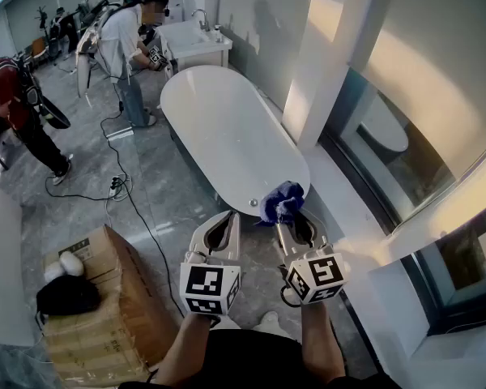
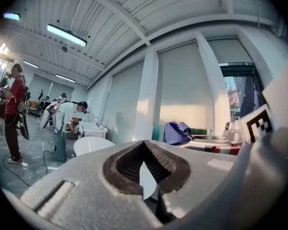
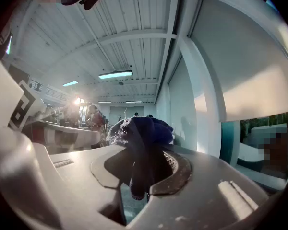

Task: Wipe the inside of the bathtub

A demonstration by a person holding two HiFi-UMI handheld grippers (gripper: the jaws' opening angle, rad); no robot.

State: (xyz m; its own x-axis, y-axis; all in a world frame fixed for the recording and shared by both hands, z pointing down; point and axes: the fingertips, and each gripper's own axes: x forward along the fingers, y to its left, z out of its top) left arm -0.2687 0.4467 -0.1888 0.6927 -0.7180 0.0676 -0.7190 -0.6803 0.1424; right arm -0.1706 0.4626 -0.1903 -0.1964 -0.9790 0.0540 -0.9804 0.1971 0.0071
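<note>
The white oval bathtub (image 1: 227, 128) stands ahead of me, its near end just beyond both grippers; its rim shows small in the left gripper view as bathtub (image 2: 93, 145). My right gripper (image 1: 290, 217) is shut on a dark blue cloth (image 1: 279, 202) that bunches above its tips, held over the tub's near rim. In the right gripper view the cloth (image 3: 141, 143) fills the space between the jaws. My left gripper (image 1: 223, 221) hovers beside it, jaws closed together with nothing in them; its fingertips (image 2: 151, 159) meet.
Stacked cardboard boxes (image 1: 105, 298) with a dark bundle stand at my left. Cables (image 1: 117, 186) trail over the grey floor. A white pillar (image 1: 328, 71) and a window ledge run along the tub's right. A person (image 1: 130, 55) bends at a sink (image 1: 196, 45) beyond the tub; others stand far left.
</note>
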